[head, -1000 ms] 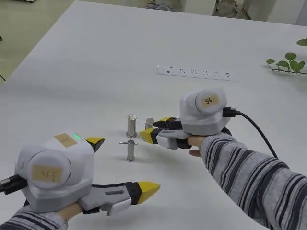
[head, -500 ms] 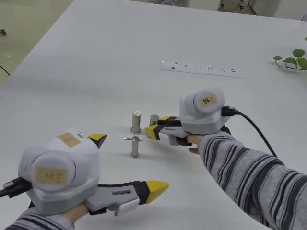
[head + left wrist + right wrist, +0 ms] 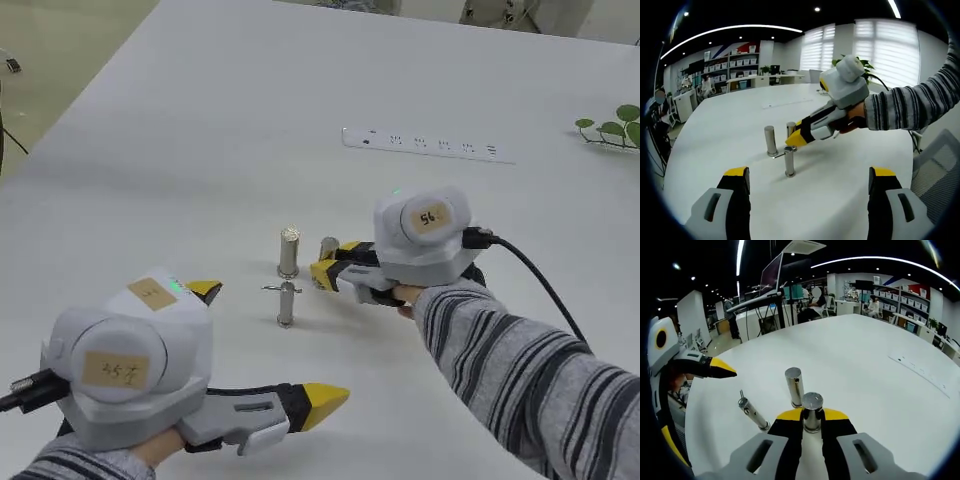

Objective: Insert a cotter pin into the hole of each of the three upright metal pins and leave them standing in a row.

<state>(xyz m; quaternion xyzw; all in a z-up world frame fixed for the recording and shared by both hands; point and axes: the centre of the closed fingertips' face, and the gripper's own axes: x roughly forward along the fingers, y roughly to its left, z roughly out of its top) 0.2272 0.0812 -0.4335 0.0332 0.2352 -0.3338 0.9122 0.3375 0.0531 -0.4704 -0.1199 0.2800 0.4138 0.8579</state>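
Note:
Three upright metal pins stand mid-table. The near pin (image 3: 287,303) (image 3: 789,161) (image 3: 752,412) has a cotter pin (image 3: 273,289) through its top. Behind it stands a bare pin (image 3: 289,250) (image 3: 771,140) (image 3: 794,386). My right gripper (image 3: 320,272) (image 3: 812,416) (image 3: 796,140) comes in from the right and is shut on the third pin (image 3: 328,247) (image 3: 812,409) (image 3: 790,129), whose base sits between the yellow-tipped jaws. My left gripper (image 3: 265,345) (image 3: 810,175) hovers wide open and holding nothing in front of the pins, nearer me; its fingertip (image 3: 720,367) shows at the left of the right gripper view.
A white power strip (image 3: 430,147) lies across the table farther back. Green leaves (image 3: 612,125) reach in at the far right edge. A black cable (image 3: 535,275) trails from the right gripper over the striped sleeve (image 3: 510,380). Office desks and shelves surround the table.
The head view has shifted slightly. The pins and both grippers keep their places relative to each other.

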